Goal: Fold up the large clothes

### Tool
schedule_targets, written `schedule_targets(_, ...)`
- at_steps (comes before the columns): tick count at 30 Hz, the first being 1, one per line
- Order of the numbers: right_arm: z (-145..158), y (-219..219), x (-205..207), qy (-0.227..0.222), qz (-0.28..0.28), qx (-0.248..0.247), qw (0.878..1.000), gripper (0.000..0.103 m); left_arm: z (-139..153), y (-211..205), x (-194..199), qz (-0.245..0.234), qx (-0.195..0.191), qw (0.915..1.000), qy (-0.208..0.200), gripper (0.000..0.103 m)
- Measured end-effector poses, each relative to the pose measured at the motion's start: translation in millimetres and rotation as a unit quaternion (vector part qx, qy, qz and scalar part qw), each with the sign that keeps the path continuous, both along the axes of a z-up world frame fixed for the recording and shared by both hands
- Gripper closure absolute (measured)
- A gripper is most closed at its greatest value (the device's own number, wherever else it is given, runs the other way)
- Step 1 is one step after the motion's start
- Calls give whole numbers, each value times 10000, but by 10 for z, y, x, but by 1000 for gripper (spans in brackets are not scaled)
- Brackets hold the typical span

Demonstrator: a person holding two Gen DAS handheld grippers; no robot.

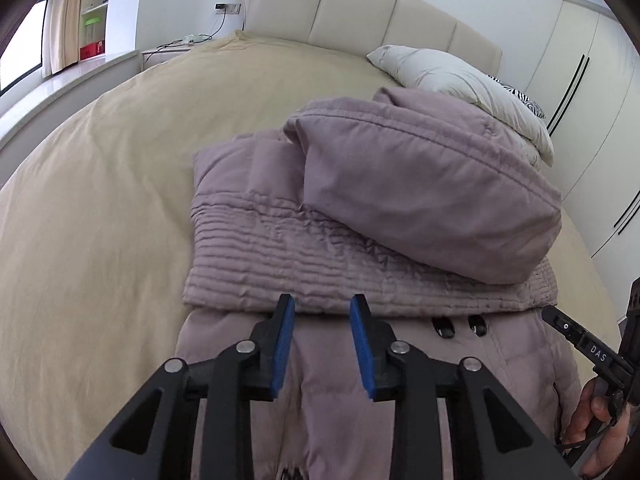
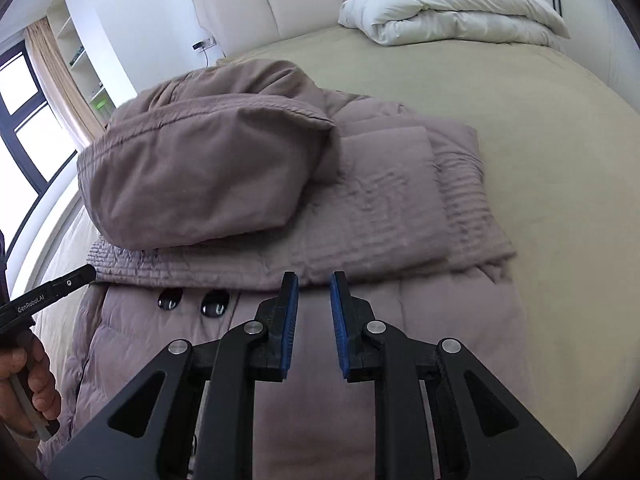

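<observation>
A mauve padded coat (image 1: 320,248) (image 2: 360,220) lies on the bed, its upper part folded down over the body. The puffy hood (image 1: 424,184) (image 2: 200,172) rests on top of the fold. Two dark buttons (image 1: 460,326) (image 2: 192,304) show just below the folded edge. My left gripper (image 1: 322,304) hovers over the coat's lower body, jaws apart, nothing between the blue pads. In the right wrist view my right gripper (image 2: 314,280) stands over the same part of the coat with a narrow empty gap between its pads. Each gripper's side shows at the edge of the other's view.
The beige bedspread (image 1: 100,200) (image 2: 540,140) spreads wide on both sides of the coat. A white folded duvet (image 1: 460,84) (image 2: 452,12) lies by the padded headboard (image 1: 360,12). White wardrobes (image 1: 592,100) stand at the right, a window ledge (image 1: 60,88) at the left.
</observation>
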State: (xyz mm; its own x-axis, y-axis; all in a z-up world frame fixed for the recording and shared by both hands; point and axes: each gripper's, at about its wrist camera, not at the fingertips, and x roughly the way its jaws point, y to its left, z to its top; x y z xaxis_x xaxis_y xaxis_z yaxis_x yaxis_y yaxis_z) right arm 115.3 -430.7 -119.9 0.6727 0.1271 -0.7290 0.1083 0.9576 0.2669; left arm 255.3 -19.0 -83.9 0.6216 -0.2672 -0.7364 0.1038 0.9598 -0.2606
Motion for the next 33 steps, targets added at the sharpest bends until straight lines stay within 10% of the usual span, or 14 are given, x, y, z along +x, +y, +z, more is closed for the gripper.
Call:
schedule_targets(6,602,-44,28,-706,60,0,9975,83,708,44,191,71,6,9965,-829,70)
schedule_targets(10,987,171,368,-1012,363,-224,9939,33,1083,-163,502,-137,246,9911,-1304,62)
schedule_targets(14,1023,483,854,-964,623,-510,9921,38,1030,-507,837,-435,500,9903,-1219,62)
schedule_targets(16,889,556,1058,-658,668,-662,9934,60,790,-676,983,-577,576,9924,-921,66)
schedule_targets(24,-70,496,975,-133,781,-1033,9915,70,-236,-857,911,-746,937,9922,-340,77)
schedule_targets(33,665,291,967,-807,426,-328,9953,69,496,-663,689,-622,437,9925,-956,77)
